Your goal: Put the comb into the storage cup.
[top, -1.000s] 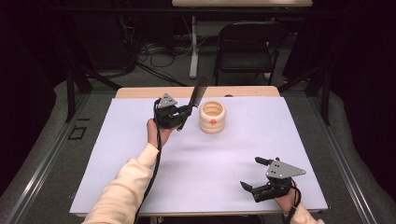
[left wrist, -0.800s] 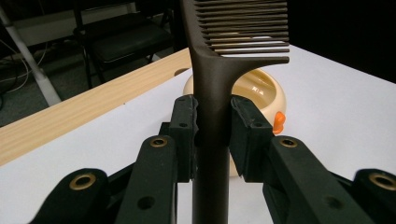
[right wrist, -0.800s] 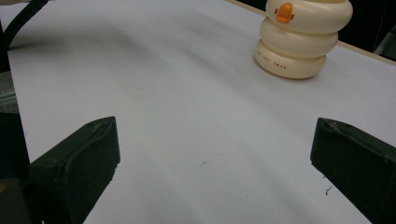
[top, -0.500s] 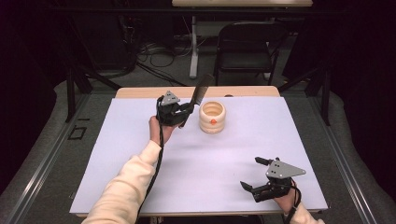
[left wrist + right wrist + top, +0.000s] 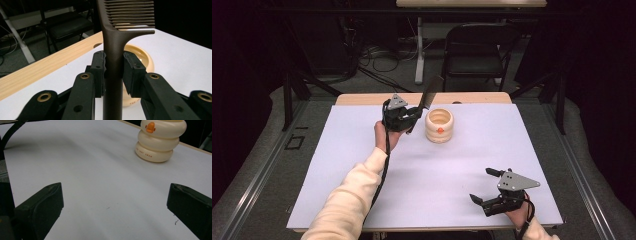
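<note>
My left gripper [image 5: 411,119] hangs above the far part of the table, shut on the handle of a dark comb [image 5: 428,96] whose toothed end points up and away. In the left gripper view both pads [image 5: 100,72] press on the comb [image 5: 113,47]. Just behind it stands a cream ringed cup with an orange duck beak [image 5: 143,61]. That cup [image 5: 439,125] sits right of the left gripper, apart from the comb. My right gripper [image 5: 480,184] rests near the front right edge, open with nothing between its jaws. Its own view shows the right gripper [image 5: 117,200] and the cup [image 5: 160,141] farther off.
A white sheet [image 5: 362,165] covers the table, with a wooden strip [image 5: 472,98] bare along the far edge. A black chair [image 5: 474,47] and floor cables [image 5: 377,62] lie beyond the table. Dark frame rails run along both sides.
The left gripper with the comb has drifted slightly to the right, toward the cup. The right gripper has stayed where it was.
</note>
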